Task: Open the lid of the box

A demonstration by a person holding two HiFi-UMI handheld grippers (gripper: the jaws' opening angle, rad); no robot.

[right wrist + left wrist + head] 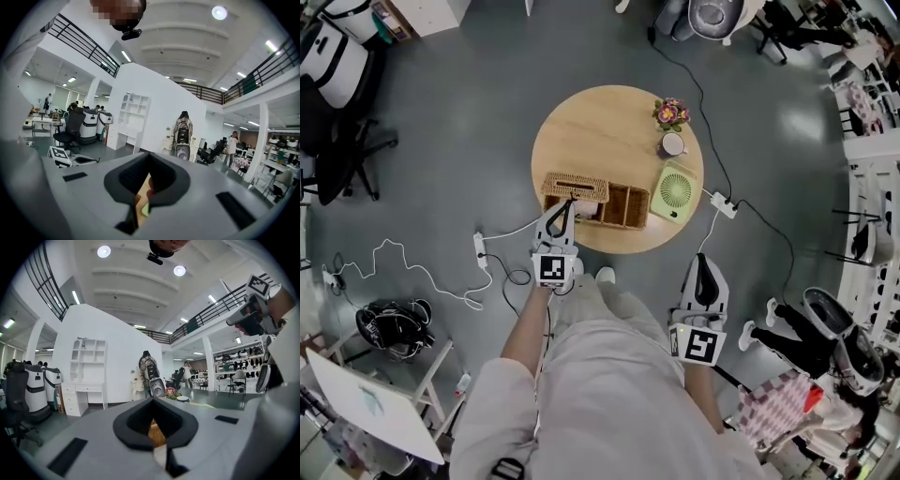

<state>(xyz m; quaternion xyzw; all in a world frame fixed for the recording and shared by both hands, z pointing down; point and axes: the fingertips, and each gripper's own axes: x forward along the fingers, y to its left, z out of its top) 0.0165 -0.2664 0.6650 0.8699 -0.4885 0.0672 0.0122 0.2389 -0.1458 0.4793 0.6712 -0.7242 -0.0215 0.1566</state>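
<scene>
A grey floor is carrying a round wooden table (600, 122). The wicker box (623, 206) is sitting near the table's 6 o'clock edge, its lid (575, 185) covering the left end. The left gripper (570, 202) is reaching in from 6 o'clock, jaws clenched together at the lid's near edge. The right gripper (704, 260) is hanging off the table at 4 o'clock, jaws likewise pressed together, grasping nothing.

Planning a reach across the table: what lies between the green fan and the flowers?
A white cup stands between the green fan and the flowers, on the round table; the head view shows it.
</scene>
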